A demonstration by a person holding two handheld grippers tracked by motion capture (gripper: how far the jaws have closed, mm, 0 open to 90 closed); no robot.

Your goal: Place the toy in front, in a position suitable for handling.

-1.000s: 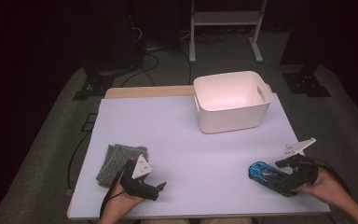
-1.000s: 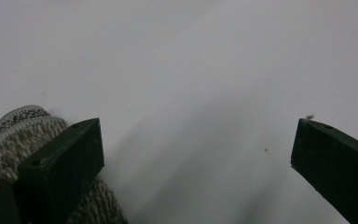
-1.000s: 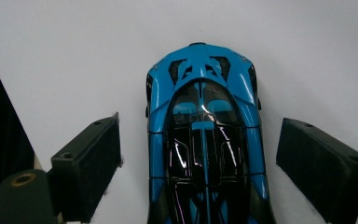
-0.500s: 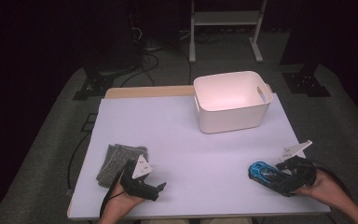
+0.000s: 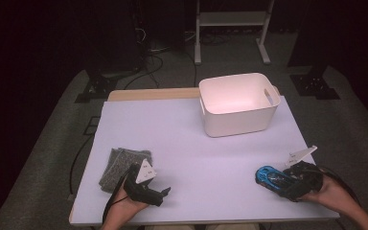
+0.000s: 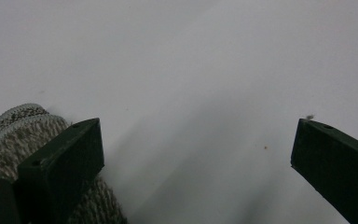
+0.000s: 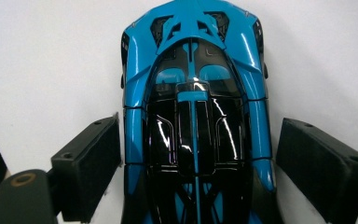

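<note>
Both black grippers carry grey three-cornered plates, trailing cables and screw-fixed jaws.

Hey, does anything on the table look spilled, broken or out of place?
Nothing stands out. The blue toy car sits intact between the right claw's open jaws, the grey cloth lies folded, and the white bin stands upright.

No readable text here: small dark marks sit on the left gripper's (image 5: 165, 192) grey plate, too small to read, and the toy car (image 7: 193, 116) carries no lettering.
</note>
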